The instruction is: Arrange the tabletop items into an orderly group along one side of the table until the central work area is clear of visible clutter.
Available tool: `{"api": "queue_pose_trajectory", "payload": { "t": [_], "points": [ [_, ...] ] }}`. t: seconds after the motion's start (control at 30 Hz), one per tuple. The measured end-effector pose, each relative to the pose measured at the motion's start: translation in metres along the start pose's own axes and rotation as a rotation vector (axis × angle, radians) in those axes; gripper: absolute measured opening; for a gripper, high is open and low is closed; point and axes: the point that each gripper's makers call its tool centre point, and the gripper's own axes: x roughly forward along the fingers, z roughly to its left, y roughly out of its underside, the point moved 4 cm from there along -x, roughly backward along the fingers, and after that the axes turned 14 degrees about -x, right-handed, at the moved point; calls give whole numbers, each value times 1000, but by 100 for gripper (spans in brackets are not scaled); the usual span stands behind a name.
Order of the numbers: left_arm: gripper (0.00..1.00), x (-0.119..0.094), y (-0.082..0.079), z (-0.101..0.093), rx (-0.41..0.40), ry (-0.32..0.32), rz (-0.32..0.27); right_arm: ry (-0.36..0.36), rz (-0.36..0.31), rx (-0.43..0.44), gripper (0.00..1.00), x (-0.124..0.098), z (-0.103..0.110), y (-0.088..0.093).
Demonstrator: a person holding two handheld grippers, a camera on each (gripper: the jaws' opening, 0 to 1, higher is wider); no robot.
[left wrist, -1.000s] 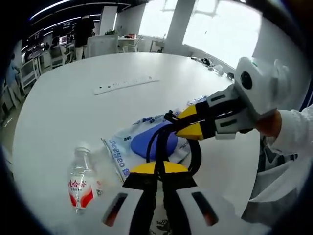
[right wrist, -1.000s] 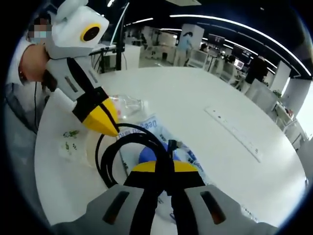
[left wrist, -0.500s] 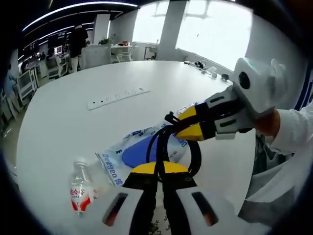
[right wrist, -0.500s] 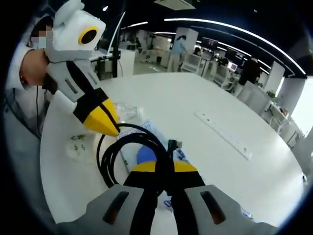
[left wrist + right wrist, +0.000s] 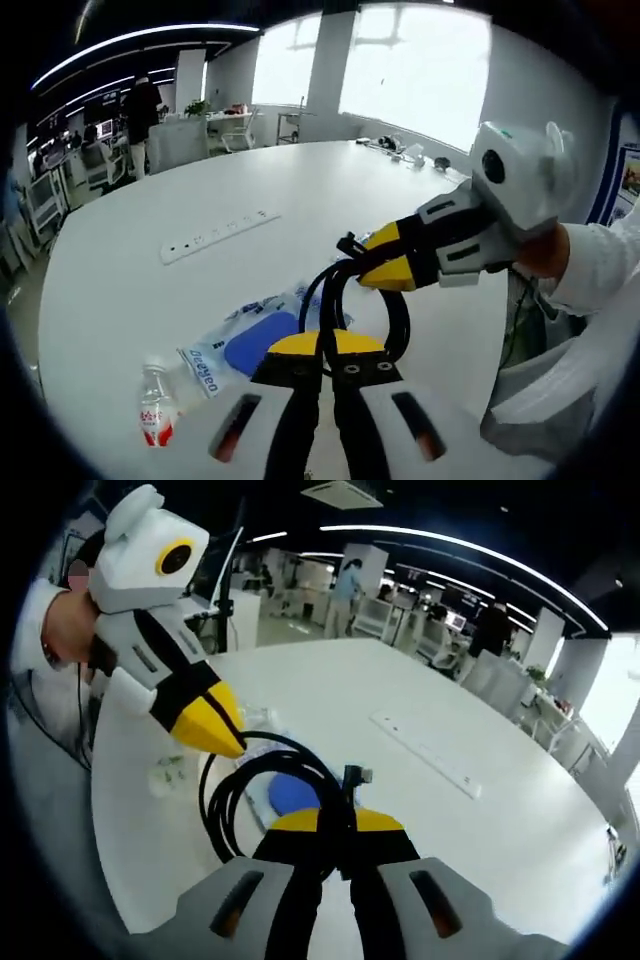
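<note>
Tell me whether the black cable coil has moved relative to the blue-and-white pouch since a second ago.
Yes. The black cable coil, pinched by both tongs, has lifted away from the blue-and-white pouch, which now looks smaller and lower on the white table.

Left gripper [image 5: 325, 345] and right gripper [image 5: 375, 262] are both raised, fingers closed together on one coiled black cable [image 5: 240, 790], tips nearly meeting.

Items over and on the white table [image 5: 300, 200]

A coiled black cable [image 5: 362, 295] hangs in the air above the table. A blue-and-white packet [image 5: 245, 340] lies flat on it, a small clear bottle [image 5: 155, 405] just beside, a white power strip [image 5: 220, 235] farther off.
</note>
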Motion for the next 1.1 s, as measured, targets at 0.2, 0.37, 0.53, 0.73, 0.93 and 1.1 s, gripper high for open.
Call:
{"api": "queue_pose_trajectory", "payload": {
  "t": [0.2, 0.37, 0.53, 0.73, 0.93, 1.1],
  "points": [
    [0, 4, -8, -27, 29, 30, -12, 36, 5, 21, 6, -28, -9, 8],
    [0, 9, -15, -50, 53, 61, -21, 69, 10, 39, 6, -51, -17, 17],
    [0, 14, -21, -71, 78, 86, -26, 99, 16, 54, 6, -72, -24, 25],
    [0, 22, -26, -94, 102, 120, -26, 131, 27, 78, 6, -95, -31, 37],
    [0, 32, -28, -114, 125, 153, -24, 160, 44, 97, 6, -114, -36, 50],
    [0, 41, -29, -132, 141, 182, -23, 180, 57, 120, 6, -130, -42, 61]
  ]
}}
